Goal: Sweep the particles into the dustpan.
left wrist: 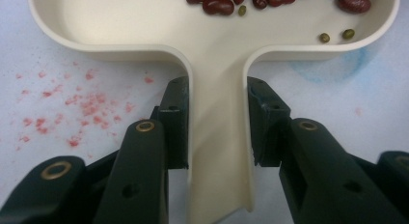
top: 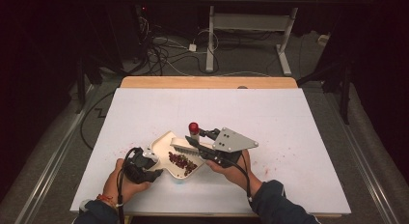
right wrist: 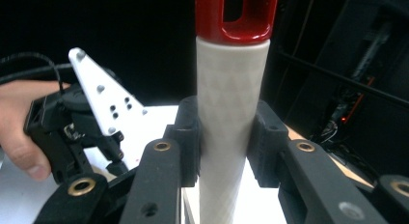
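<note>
My left gripper [left wrist: 217,122] clamps the dustpan [left wrist: 217,40] by its stiff, light handle; my right gripper [right wrist: 225,137] holds the slippery brush handle [right wrist: 231,118] firmly.

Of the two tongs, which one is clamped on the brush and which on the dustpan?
The right tongs grip the brush by its white, red-capped handle. The left tongs clamp the flat handle of the cream dustpan, which holds the beans.
</note>
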A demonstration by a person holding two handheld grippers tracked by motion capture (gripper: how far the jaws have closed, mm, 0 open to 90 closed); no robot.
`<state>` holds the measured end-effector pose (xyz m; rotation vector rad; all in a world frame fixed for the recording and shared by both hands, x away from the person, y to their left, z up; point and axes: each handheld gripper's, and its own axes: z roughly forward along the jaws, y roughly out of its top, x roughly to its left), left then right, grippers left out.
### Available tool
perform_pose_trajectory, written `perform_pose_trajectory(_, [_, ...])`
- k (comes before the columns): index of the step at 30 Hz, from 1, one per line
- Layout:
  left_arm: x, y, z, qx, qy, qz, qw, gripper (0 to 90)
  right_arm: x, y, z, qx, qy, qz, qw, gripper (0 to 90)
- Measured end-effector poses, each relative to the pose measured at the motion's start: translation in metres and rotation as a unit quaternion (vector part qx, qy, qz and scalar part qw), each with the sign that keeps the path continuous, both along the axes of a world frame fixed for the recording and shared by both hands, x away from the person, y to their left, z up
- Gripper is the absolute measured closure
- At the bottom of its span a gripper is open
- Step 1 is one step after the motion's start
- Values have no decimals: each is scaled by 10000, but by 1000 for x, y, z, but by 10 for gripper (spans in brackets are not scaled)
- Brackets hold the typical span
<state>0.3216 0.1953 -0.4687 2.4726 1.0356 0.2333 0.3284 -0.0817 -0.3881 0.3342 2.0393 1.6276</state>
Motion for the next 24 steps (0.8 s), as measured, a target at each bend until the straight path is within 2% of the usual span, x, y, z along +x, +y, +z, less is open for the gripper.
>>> perform_pose_trajectory(6, [0, 4, -1, -37, -30, 116, 9999, 630, -3, -22, 11, 61, 149, -206, 9997, 696])
perform_pose_trajectory(10, [0, 7, -2, -100, -19, 223, 9997, 626, -8, -41, 20, 71, 280, -508, 9983, 695])
perform_pose_trajectory(14, [-1, 7, -2, -110, -63, 300, 9995, 619, -12, -65, 27, 105, 383, -649, 9971, 695])
perform_pose_trajectory(20, [-1, 10, -2, -127, -86, 407, 9991, 620, -15, -105, 36, 59, 412, -938, 9947, 695])
perform_pose_trajectory(24, [-2, 11, 0, -169, -115, 440, 9988, 621, -17, -130, 43, 154, 546, -1065, 9927, 695])
